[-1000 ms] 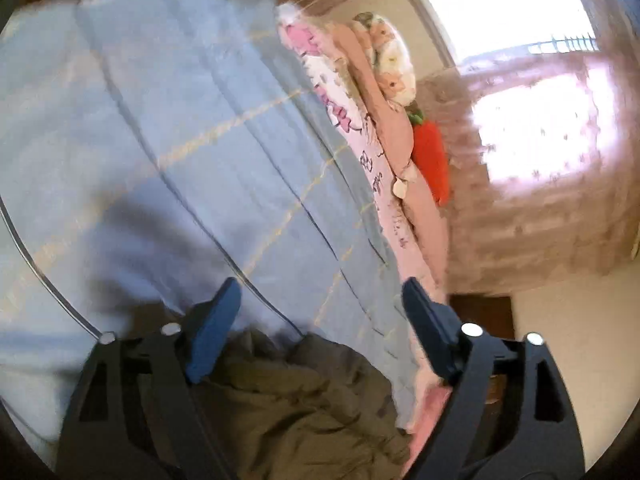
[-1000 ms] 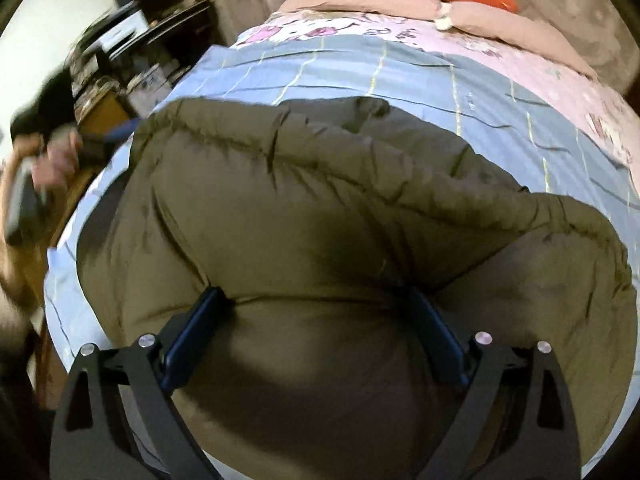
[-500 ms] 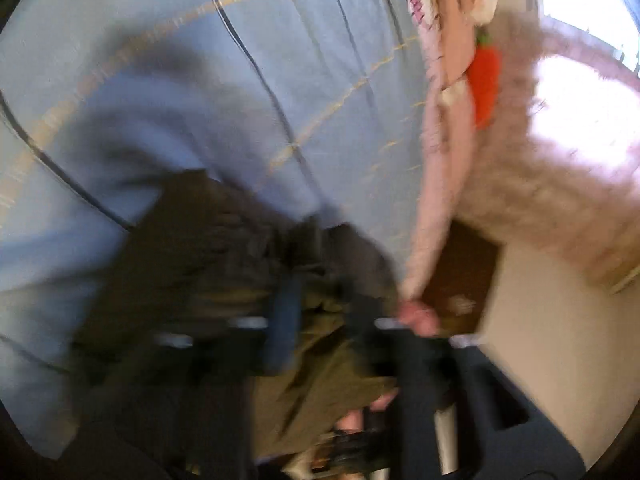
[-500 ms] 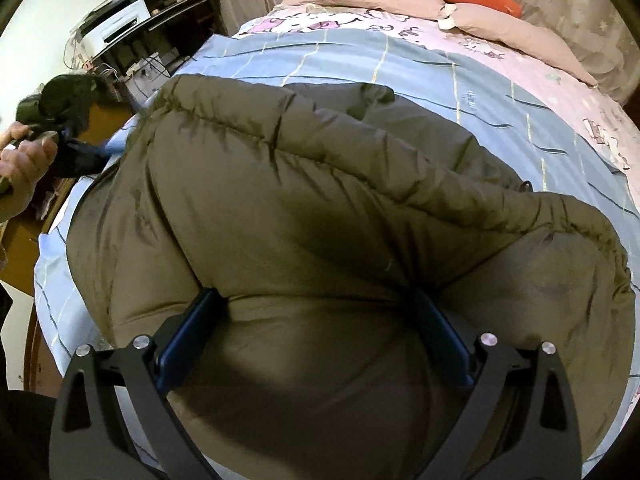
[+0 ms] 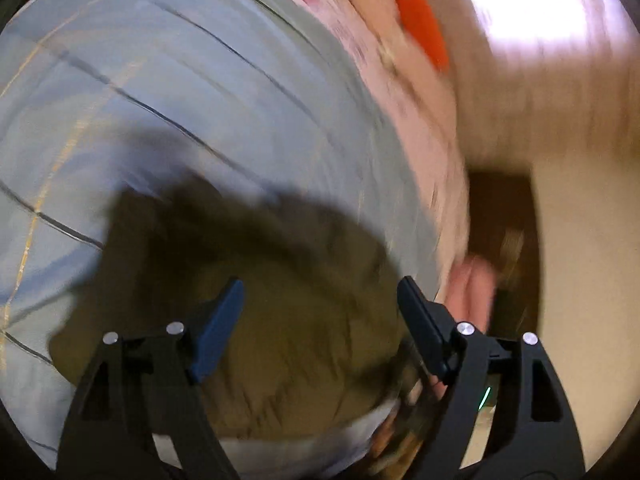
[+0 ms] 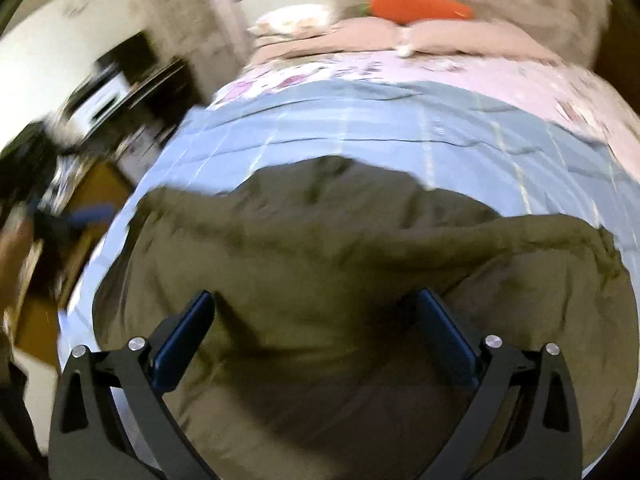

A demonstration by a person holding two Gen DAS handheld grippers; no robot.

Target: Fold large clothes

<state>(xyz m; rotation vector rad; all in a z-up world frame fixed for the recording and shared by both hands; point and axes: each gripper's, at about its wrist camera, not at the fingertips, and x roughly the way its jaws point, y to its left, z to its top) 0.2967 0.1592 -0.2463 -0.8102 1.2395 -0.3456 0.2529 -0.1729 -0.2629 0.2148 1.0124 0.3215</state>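
Over the bed [image 5: 168,92], the left view shows the olive jacket [image 5: 280,320] bunched near the bed's edge. The left gripper [image 5: 320,320] hangs above it, jaws opening with nothing between them, so one fold looks just let go. A carrot toy [image 5: 422,36] lies far off by the pillows.

From the right view, the jacket [image 6: 320,264] spreads across the blue quilt [image 6: 360,120]. The right gripper [image 6: 316,340] stands wide over it, gripping nothing. Next comes picking a fresh edge; the puffy bulk may resist. A desk [image 6: 120,76] sits beside the bed.

Olive jacket [image 6: 320,280]: matt puffy cloth; blue bedcover [image 6: 360,120]: smooth woven cloth.
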